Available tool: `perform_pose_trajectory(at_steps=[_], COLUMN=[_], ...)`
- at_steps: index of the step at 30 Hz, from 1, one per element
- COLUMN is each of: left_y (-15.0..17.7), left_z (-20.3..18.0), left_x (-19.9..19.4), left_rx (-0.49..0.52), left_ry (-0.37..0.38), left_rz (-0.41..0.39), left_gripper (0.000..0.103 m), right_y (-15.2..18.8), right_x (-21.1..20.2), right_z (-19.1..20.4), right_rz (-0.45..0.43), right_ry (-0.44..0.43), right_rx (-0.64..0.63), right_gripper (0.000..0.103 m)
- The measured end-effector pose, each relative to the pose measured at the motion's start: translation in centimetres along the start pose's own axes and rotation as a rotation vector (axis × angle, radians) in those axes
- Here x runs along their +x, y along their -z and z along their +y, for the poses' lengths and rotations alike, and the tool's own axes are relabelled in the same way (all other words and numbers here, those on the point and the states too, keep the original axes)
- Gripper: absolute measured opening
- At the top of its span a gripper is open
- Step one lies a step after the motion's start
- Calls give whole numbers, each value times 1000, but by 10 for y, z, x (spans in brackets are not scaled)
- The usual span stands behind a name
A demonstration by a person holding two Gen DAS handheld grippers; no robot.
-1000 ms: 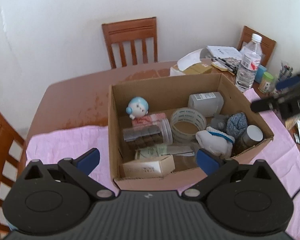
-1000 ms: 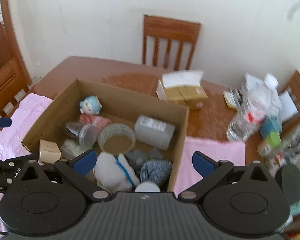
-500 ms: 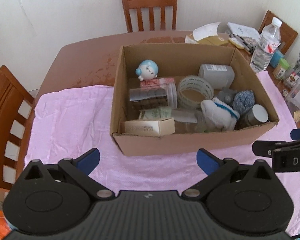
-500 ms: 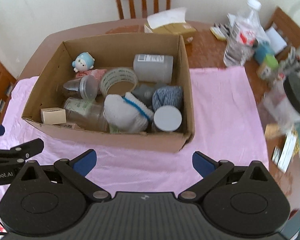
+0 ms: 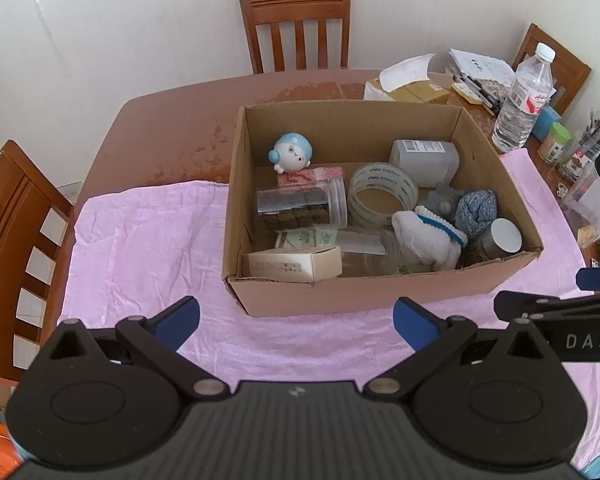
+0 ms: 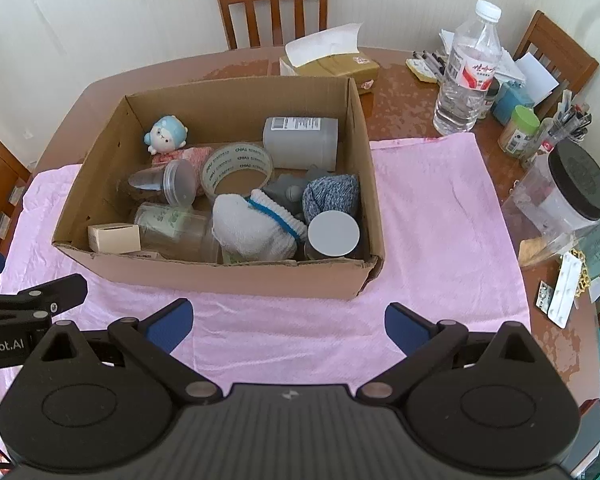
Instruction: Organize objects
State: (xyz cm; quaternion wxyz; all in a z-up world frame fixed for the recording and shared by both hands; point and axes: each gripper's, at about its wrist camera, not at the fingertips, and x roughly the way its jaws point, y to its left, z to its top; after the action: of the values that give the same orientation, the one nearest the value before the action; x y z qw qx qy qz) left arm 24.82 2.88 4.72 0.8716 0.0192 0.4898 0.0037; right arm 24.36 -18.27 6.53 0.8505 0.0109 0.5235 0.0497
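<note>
Both grippers hang side by side, level with each other — empty. The left gripper [image 5: 296, 318] has its jaws spread wide. The right gripper [image 6: 288, 322] is spread just as wide.

Left gripper [image 5: 296, 316] hangs over the pink cloth [image 5: 140, 248] with fingers [image 5: 178, 316] spread wide, nothing between them. Just ahead sits the cardboard box [image 5: 380, 292], stuffed: blue-haired figurine [image 5: 291, 152], tape roll [image 5: 382, 194], white sock [image 5: 428, 232], small carton [image 5: 294, 264]. Right gripper [image 5: 560, 304] pokes in at the right edge.
</note>
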Motion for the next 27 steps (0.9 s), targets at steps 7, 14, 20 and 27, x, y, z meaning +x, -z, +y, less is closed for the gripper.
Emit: perform_pose_trajectory(at_steps=[7,14,20,27], left_y=[0,0,1,1], left_z=[1,2,2,1], left_x=[1,0,1,1], left_rx=[-4,-5,-6,-16], left_ry=[4,5,3,5], left_rz=[7,8,10,15], left_gripper=[102,102,102,102], right_y=[-1,-1,-2,-2], right_x=[-1,0,0,-1], right_z=[1,2,2,2], right_rz=[-5,-5,-10,-14], right_ry=[5,6,12,19], right_rx=[1,-2,-1,-4], right_gripper=[103,103,103,103])
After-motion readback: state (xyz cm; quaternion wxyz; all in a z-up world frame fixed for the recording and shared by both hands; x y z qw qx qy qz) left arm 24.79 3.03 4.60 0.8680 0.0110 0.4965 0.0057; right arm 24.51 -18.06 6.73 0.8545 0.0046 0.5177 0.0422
